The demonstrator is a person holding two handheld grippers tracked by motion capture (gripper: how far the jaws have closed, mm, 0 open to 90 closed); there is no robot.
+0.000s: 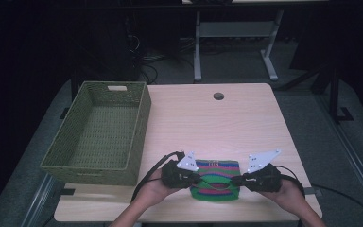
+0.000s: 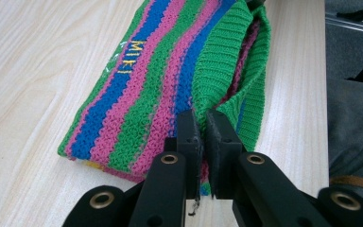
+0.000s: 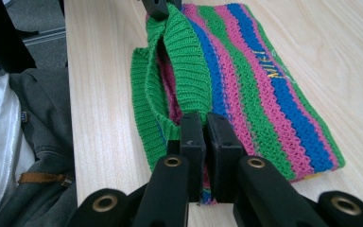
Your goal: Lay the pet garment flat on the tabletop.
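A knitted piece (image 1: 216, 181) with green, pink and blue stripes lies flat near the table's front edge. Its green ribbed hem (image 2: 220, 61) is lifted off the layer below. My left gripper (image 1: 192, 179) is shut on the knit's left end, the jaws pinching the hem (image 2: 202, 132). My right gripper (image 1: 239, 179) is shut on the right end, where the green hem (image 3: 184, 71) rises from its jaws (image 3: 204, 137). Yellow letters (image 2: 131, 57) are stitched on a blue stripe.
A green woven basket (image 1: 100, 134) stands on the table's left side, with nothing inside. A round cable hole (image 1: 218, 96) sits near the far edge of the wooden tabletop (image 1: 208, 123). The person's grey clothing (image 3: 33, 142) lies just past the table's near edge.
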